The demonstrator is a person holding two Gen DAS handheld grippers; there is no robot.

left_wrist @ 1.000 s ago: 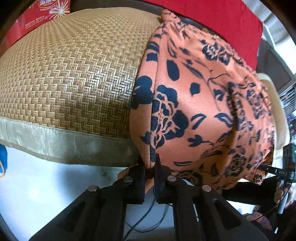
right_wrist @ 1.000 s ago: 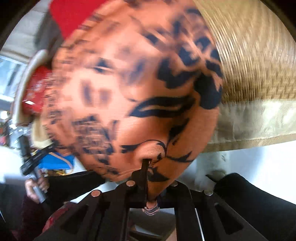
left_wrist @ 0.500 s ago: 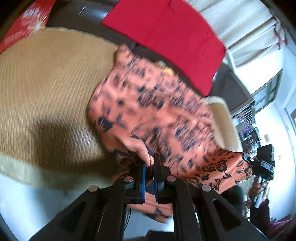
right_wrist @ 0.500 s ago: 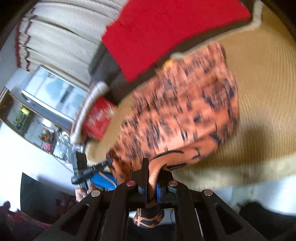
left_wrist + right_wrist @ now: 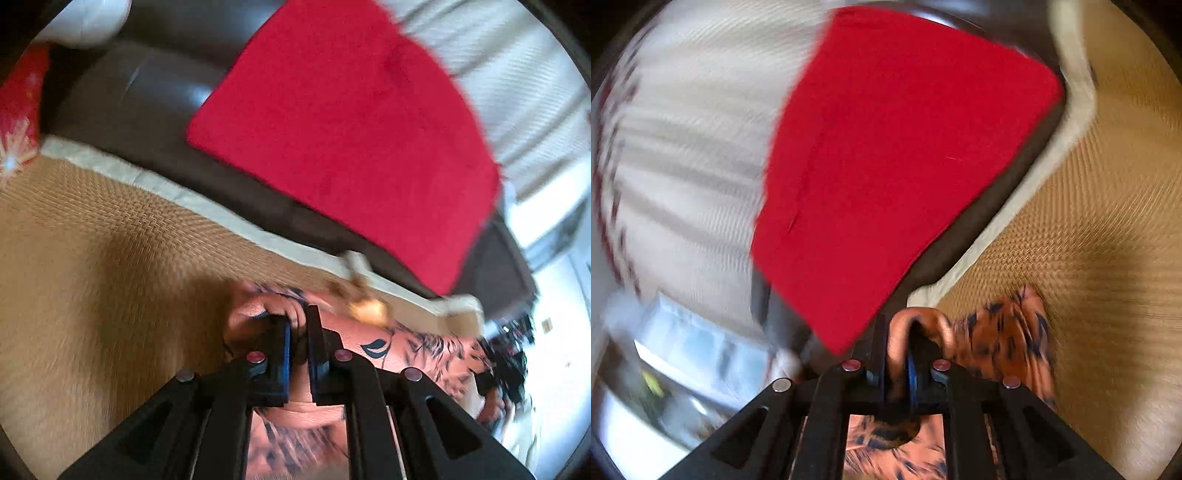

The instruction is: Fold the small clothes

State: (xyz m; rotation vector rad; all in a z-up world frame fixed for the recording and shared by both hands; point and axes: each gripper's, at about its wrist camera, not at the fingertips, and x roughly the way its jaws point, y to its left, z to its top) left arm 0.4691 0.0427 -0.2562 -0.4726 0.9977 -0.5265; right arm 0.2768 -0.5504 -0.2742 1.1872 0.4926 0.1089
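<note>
Folding | both jaws were clamped on orange floral garment (image 5: 399, 347) above woven mat (image 5: 92, 258) | judged: lower both corners evenly toward mat's far edge, keep cloth taut

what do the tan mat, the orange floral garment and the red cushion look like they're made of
Tan mat: seemingly woven straw or rattan, given its herringbone weave, with a pale cloth border.
Orange floral garment: thin, soft fabric, matte; it bunches and loops in both pinches.
Red cushion: fuzzy matte cloth, perhaps fleece; blur leaves it open.
</note>
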